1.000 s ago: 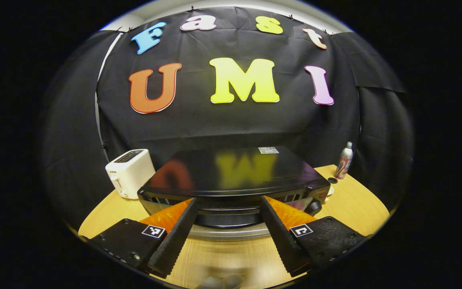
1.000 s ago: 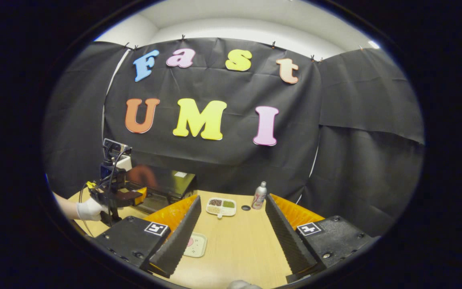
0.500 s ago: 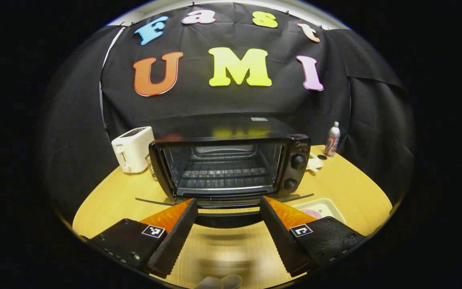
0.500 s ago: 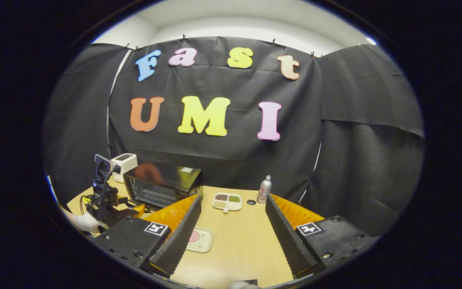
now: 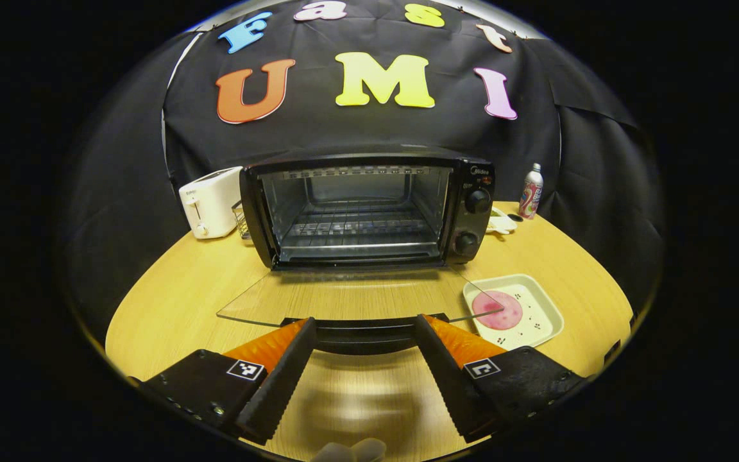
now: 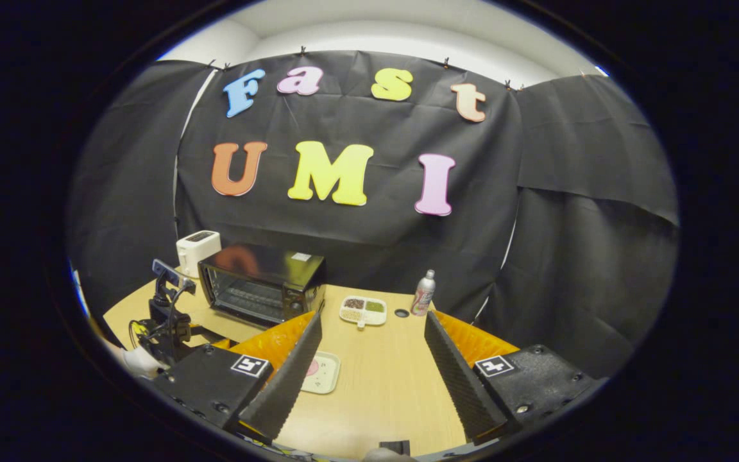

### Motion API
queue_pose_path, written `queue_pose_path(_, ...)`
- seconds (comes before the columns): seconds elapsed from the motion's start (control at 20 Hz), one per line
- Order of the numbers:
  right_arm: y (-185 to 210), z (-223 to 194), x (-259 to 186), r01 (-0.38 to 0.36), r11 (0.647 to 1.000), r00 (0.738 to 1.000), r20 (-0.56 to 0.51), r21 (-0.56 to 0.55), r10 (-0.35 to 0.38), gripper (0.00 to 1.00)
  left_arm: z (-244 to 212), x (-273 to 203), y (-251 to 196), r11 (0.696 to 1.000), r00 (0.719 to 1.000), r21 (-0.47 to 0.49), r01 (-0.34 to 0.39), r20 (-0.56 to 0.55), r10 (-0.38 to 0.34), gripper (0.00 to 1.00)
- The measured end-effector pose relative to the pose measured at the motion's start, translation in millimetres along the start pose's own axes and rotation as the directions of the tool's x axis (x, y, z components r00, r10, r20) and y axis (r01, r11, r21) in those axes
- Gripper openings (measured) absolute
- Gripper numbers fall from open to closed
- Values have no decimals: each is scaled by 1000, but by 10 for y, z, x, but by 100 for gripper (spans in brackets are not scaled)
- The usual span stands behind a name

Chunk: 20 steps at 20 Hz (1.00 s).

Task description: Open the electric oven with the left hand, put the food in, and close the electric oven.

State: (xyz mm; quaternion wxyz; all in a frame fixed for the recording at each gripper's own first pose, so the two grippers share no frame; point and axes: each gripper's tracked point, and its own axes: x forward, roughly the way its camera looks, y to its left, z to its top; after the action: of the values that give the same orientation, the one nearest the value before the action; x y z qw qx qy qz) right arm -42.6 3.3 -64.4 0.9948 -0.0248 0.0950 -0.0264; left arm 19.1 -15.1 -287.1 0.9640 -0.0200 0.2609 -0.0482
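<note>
— So where's the oven door (image 5: 344, 298)?
— Folded down flat; its handle (image 5: 364, 333) sits between the left gripper (image 5: 364, 359)'s spread fingers.
— And the food?
— Pink slice (image 5: 498, 309) on a tray (image 5: 546, 305), right of the electric oven (image 5: 369, 208). The right gripper (image 6: 373, 366) hangs spread above the table (image 6: 382, 385).

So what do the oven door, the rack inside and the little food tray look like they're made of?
Oven door: clear glass, likely, as the table's wood grain shows through it.
Rack: bare metal wire, silvery and shiny.
Food tray: smooth, pale and speckled; plastic or glazed ceramic, can't tell which.
</note>
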Motion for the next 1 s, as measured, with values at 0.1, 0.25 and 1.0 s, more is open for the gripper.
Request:
queue_pose_path(0.1, -3, -80, 21, 9, 1000, 1000, -17, 3, -8, 99, -120, 38, 7, 1000, 1000, -4, 0, -26, 0, 97)
queue_pose_path(0.25, 2, -182, 38, 20, 1000, 999, -42, 6, -20, 99, -293, 69, 32, 1000, 998, -1, 1, -67, -2, 97)
queue_pose_path(1.0, 324, -1446, 900, -83, 993, 928, -357, 88, 109, 89, -197, -140, 279, 998, 998, -36, -54, -37, 53, 97)
